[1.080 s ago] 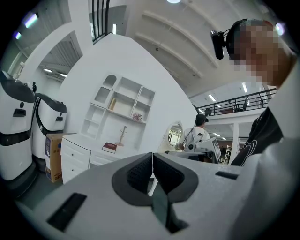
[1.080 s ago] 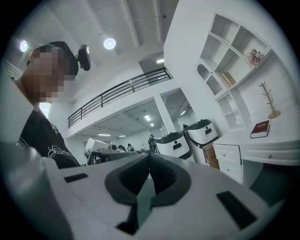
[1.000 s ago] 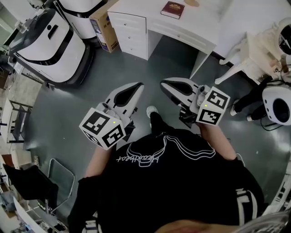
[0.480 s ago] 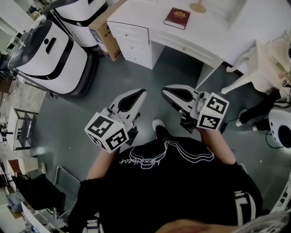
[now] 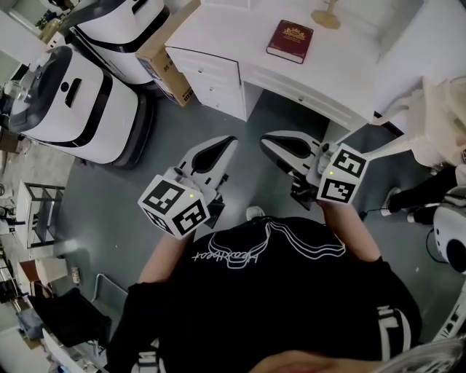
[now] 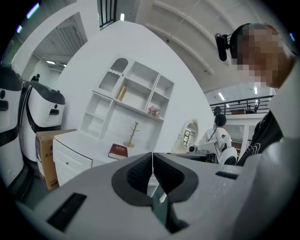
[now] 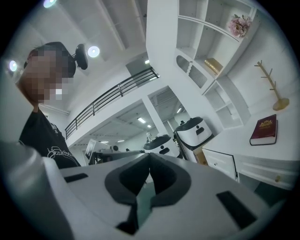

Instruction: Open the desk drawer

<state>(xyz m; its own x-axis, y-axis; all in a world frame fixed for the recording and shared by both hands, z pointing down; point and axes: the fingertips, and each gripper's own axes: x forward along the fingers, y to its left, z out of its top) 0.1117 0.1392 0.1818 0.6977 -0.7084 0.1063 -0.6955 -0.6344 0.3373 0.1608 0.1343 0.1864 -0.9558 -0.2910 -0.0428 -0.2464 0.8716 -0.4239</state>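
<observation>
Desk drawer [image 5: 204, 64] closed, set in the white desk [image 5: 240, 29] bearing a red book [image 5: 290, 41]. Held left gripper [image 5: 230, 140] and right gripper [image 5: 265, 138] well apart from it, jaws clenched, empty.

A white wooden desk [image 5: 233, 33] is standing on the smooth grey floor [image 5: 109, 193]. A dark red hardback book [image 5: 290, 41] is lying flat on the desk's top. A small wooden branched stand [image 5: 325, 17] is standing near the book, further back on the desk.
</observation>
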